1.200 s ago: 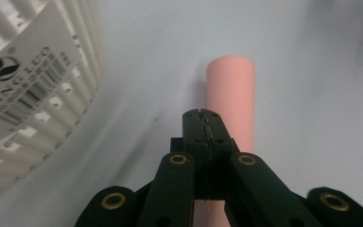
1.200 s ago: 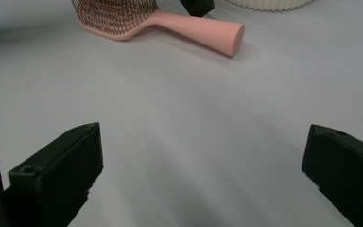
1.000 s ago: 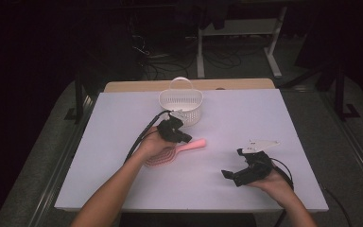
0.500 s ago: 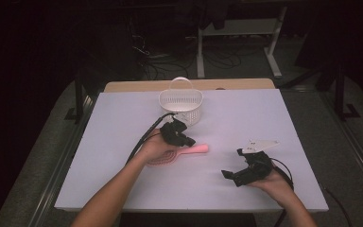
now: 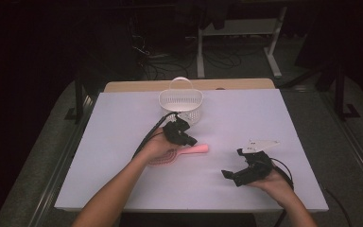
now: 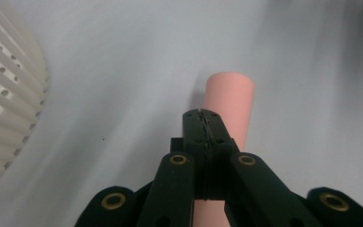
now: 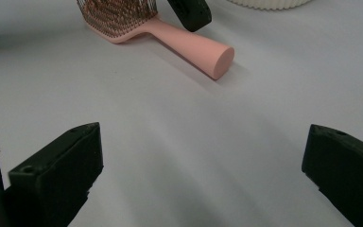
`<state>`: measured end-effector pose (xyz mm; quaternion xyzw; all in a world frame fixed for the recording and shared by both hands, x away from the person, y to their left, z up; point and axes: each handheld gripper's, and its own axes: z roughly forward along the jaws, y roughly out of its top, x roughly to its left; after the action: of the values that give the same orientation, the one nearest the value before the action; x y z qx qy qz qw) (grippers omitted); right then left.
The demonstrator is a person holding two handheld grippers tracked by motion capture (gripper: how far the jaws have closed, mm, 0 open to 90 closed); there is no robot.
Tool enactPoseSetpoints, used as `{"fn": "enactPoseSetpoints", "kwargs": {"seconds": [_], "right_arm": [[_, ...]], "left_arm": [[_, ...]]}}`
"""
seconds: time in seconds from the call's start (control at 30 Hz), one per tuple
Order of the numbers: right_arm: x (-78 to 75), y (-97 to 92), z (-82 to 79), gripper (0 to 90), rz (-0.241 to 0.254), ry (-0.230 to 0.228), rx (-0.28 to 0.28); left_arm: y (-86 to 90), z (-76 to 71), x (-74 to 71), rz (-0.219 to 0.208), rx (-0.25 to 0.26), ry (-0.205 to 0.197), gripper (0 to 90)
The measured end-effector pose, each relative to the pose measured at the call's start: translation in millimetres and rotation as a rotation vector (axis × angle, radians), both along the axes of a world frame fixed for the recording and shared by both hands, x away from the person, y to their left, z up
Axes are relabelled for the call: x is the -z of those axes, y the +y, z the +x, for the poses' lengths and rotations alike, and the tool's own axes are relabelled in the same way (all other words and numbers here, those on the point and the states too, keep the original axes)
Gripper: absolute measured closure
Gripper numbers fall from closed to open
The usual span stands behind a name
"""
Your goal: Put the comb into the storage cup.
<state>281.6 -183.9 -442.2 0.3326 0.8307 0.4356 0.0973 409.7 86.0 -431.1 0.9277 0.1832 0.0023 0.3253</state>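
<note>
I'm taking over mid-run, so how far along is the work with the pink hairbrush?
Nothing looks finished. The pink hairbrush lies on the table, outside the white basket. In hand: the left gripper sits shut above the brush handle, jaws together, not gripping it. The right gripper waits open nearby. Left, probably: grasping the brush and moving it, perhaps to the basket.

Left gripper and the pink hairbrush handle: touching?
Cannot tell. In the left gripper view the shut left gripper overlaps the hairbrush handle; no contact or gap shows.

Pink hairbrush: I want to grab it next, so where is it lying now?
In the high view the hairbrush lies mid-table, just in front of the white basket, with the left gripper over its handle.
</note>
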Motion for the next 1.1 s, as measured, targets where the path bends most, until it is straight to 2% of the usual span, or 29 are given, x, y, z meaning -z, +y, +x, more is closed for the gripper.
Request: {"fn": "enactPoseSetpoints", "kwargs": {"seconds": [0.23, 0.37, 0.73, 1.1], "right_arm": [[0.0, 0.6, -0.3, 0.0, -0.003, 0.0, -0.002], [0.1, 0.4, -0.2, 0.0, -0.002, 0.001, -0.002], [-0.2, 0.0, -0.6, 0.0, -0.001, -0.001, -0.003], [0.0, 0.3, -0.6, 0.0, -0.001, 0.0, -0.005]], "left_arm": [[-3.4, 1.7, 2.4, 0.007, -0.004, 0.007, 90.0], [-7.2, 1.1, 5.5, 0.024, 0.015, 0.018, 90.0], [-19.4, -14.1, 6.7, 0.074, 0.086, 0.025, 90.0], [-24.4, -31.1, 8.1, 0.079, 0.144, 0.043, 90.0]]}}
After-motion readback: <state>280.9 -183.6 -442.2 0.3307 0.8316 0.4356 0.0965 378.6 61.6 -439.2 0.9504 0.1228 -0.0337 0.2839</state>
